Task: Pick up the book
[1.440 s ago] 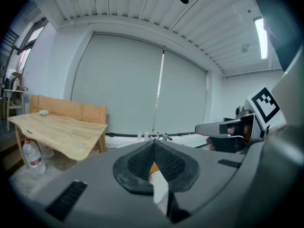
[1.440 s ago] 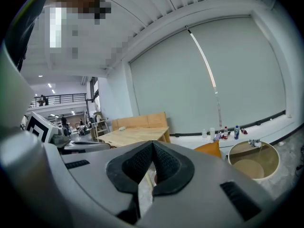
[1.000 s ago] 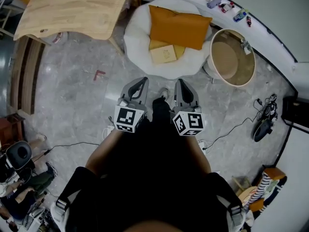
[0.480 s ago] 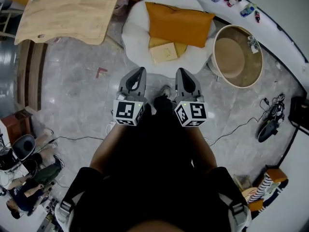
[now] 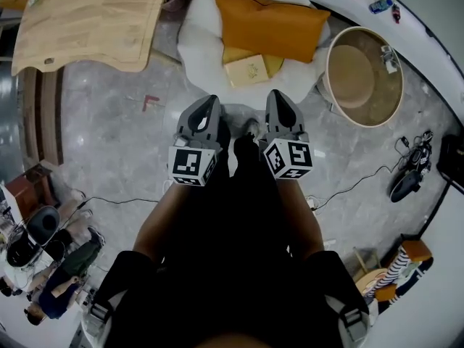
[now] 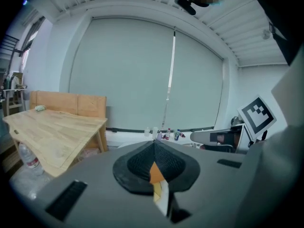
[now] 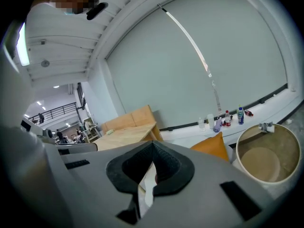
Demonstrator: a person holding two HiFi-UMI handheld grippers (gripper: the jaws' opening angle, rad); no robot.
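Though not yet gripped, entered first under head view: book point(image 5: 247, 70), cream cover, flat on white beanbag seat point(image 5: 197, 46), just in front of orange cushion point(image 5: 270, 25) and touching it as far as can be told. Next: left gripper point(image 5: 205, 106) and right gripper point(image 5: 279, 101), side by side over grey stone floor point(image 5: 109, 136), tips toward the seat, near its front edge, apart from the book. Alongside: round cream tub point(image 5: 328, 71) just right of the seat; wooden table point(image 5: 94, 17) to the left; bottles point(image 5: 377, 4) at the far edge.

Left gripper view: jaws pressed together, black pads meeting, nothing clamped. Sliver of orange and cream through the slit below the pads, judged to be cushion and book or seat lying beyond, not in the grip. Wooden table at left, bottles ahead, right gripper at the right edge.

Right gripper view: jaws likewise clenched on nothing; pale sliver through the slit. Orange cushion and tub to the right, table further back at left.

Progress, as judged: approach stage only. Done: both grippers lined up in front of the seat. Left to do: cover the remaining gap, part at least one pair of jaws, take the book by an edge, lift clear of seat and cushion. Hazards noted: cushion against the book, soft seat beneath.
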